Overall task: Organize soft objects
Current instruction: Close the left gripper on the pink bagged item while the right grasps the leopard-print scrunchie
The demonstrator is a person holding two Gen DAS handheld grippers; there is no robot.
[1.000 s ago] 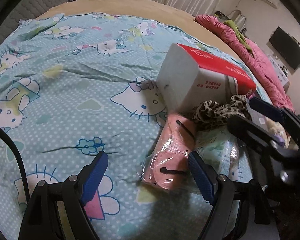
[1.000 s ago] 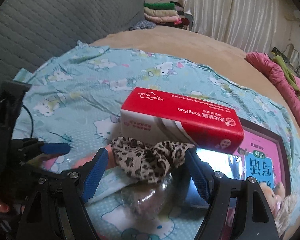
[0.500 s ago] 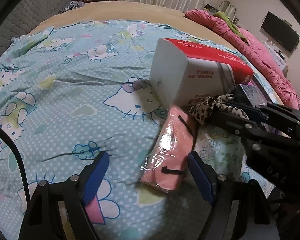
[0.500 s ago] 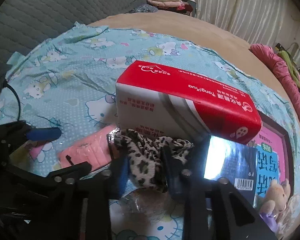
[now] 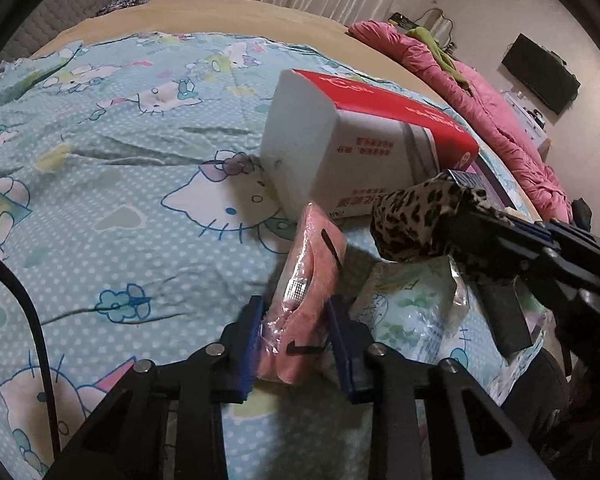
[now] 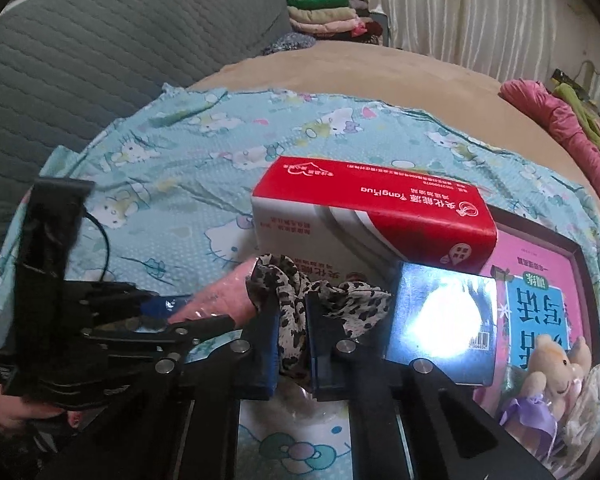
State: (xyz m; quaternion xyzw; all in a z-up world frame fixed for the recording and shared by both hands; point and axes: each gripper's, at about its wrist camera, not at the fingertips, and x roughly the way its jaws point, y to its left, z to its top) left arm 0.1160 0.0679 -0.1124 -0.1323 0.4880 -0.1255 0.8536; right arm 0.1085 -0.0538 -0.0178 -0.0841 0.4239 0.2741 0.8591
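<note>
A pink cloth pack (image 5: pixel 312 264) in clear plastic lies on the cartoon-cat bedsheet (image 5: pixel 120 152). My left gripper (image 5: pixel 294 320) has its jaws closing, and both blue pads press the near end of the pack. The leopard-print scrunchie (image 6: pixel 288 300) is pinched between the fingers of my right gripper (image 6: pixel 291 312), which is shut on it. In the left wrist view the scrunchie (image 5: pixel 412 216) hangs from the right gripper (image 5: pixel 500 232), just above a green-and-white wipes pack (image 5: pixel 408 312). In the right wrist view, the left gripper (image 6: pixel 152 312) is on the pink pack (image 6: pixel 220 296).
A red-and-white tissue box (image 6: pixel 372 224) stands just behind both objects. A shiny dark blue box (image 6: pixel 440 320), a pink book (image 6: pixel 540 300) and a plush toy (image 6: pixel 552 364) lie to the right. A pink quilt (image 5: pixel 480 92) runs along the far bed edge. A hand (image 6: pixel 4 400) holds the left gripper.
Both grippers went from wide open to closed: the left onto the pink pack, the right onto the leopard scrunchie. The scrunchie now sits bunched up off the sheet.
</note>
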